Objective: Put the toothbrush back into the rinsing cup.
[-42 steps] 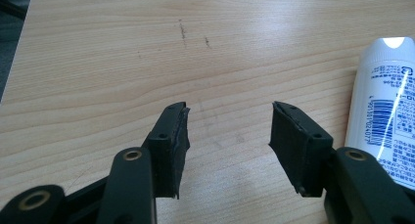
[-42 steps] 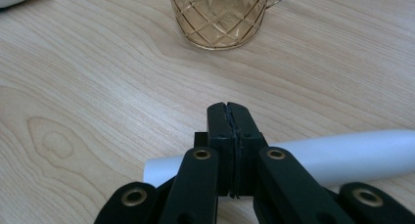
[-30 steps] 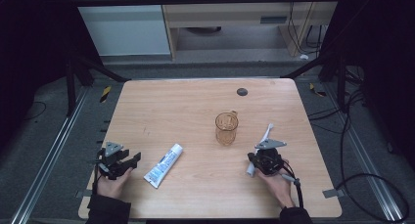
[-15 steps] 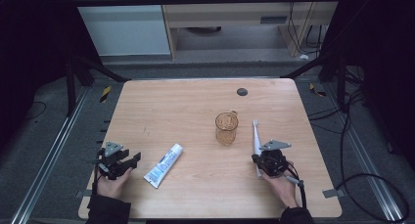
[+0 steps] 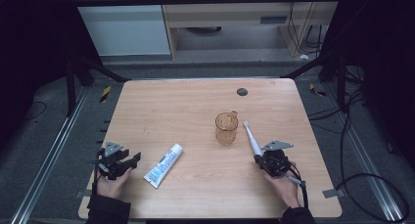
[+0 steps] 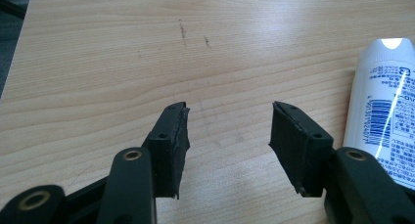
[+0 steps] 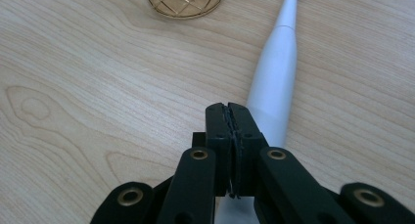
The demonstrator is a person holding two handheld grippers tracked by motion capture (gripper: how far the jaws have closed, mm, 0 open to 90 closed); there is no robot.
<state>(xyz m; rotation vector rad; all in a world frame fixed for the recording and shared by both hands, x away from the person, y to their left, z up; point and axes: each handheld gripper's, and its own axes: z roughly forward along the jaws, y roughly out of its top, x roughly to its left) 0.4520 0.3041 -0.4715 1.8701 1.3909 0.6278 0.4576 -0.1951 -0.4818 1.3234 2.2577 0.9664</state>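
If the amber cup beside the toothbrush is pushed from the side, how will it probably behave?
The amber cup stands upright and looks taller than wide, so a high push may tip it. Its see-through patterned wall suggests light plastic or glass, so it probably slides easily on the smooth wooden table. Its small handle might make it turn.

Right gripper (image 5: 258, 158) grips the handle end of the white toothbrush (image 5: 250, 138), which lies flat on the bench (image 5: 195, 101) beside the amber cup (image 5: 226, 128); left gripper (image 5: 134, 158) rests near the toothpaste tube (image 5: 163, 165)
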